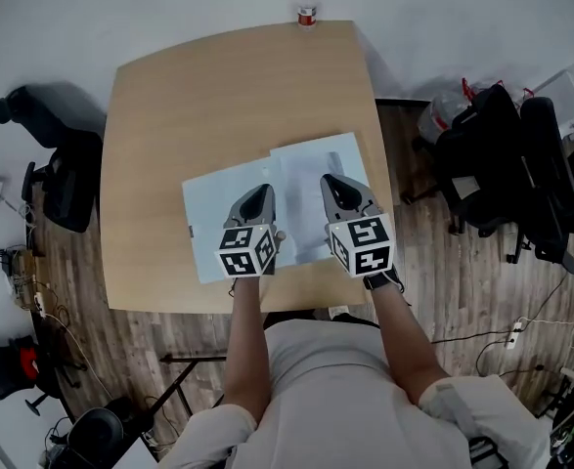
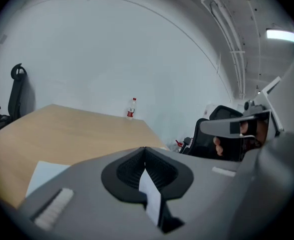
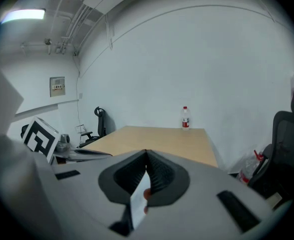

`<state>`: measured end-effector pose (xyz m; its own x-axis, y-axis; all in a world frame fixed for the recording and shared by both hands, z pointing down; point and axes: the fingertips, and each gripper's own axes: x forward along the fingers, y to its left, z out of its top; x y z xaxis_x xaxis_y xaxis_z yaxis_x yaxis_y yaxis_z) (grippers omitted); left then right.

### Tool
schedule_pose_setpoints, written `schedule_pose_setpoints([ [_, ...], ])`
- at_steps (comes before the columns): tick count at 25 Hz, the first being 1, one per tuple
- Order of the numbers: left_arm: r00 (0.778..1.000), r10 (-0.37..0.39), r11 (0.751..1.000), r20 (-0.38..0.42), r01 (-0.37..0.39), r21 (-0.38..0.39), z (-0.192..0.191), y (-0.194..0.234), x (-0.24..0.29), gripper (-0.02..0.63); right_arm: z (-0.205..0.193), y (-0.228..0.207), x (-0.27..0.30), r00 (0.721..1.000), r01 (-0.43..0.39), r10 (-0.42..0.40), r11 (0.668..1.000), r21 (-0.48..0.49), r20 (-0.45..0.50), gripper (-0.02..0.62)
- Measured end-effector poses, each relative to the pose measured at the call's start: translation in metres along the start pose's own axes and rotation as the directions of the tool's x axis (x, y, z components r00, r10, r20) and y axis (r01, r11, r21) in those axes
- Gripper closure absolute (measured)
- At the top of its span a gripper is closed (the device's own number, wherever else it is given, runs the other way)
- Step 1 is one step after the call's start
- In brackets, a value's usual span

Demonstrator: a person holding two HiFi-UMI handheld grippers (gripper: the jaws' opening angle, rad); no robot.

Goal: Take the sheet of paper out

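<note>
Left claw [image 1: 264, 191], right claw [image 1: 329, 180] shut; head view alone shows both over paper [image 1: 216, 201].

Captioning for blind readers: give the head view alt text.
A person holds a grey left gripper and grey right gripper over pale blue and white sheets on a light wooden table; a red-capped clear bottle stands at its far edge.

I see the table [image 1: 169, 115] as smooth, matt pale wood — the paper [image 1: 218, 203] on it looks flat and matt. At the table's far edge, the bottle [image 1: 307, 3] is clear plastic.
</note>
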<state>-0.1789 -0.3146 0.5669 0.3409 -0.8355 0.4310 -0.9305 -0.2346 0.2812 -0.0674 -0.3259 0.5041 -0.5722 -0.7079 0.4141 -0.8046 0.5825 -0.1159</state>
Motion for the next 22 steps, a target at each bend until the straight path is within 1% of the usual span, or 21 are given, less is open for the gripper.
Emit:
schedule_pose_setpoints([
  [4, 0.994, -0.021, 1.0, -0.103, 0.02, -0.009, -0.033, 0.005, 0.019, 0.595, -0.014, 0.003, 0.014, 0.999, -0.012, 0.012, 1.0, 0.012, -0.041, 0.584],
  [7, 0.986, -0.036, 0.999, -0.161, 0.034, -0.017, -0.054, 0.007, 0.031, 0.593, -0.023, 0.004, 0.023, 0.998, -0.015, 0.016, 1.0, 0.017, -0.068, 0.584],
  [13, 0.967, -0.066, 0.998, -0.248, 0.058, -0.038, -0.086, 0.013, 0.048, 0.581, -0.035, 0.002, 0.037, 0.994, -0.013, 0.016, 1.0, 0.024, -0.108, 0.584],
  [22, 0.926, -0.12, 0.992, -0.357, 0.097, -0.081, -0.127, 0.015, 0.068, 0.54, -0.051, -0.006, 0.054, 0.988, -0.008, 0.015, 0.999, 0.044, -0.154, 0.583],
])
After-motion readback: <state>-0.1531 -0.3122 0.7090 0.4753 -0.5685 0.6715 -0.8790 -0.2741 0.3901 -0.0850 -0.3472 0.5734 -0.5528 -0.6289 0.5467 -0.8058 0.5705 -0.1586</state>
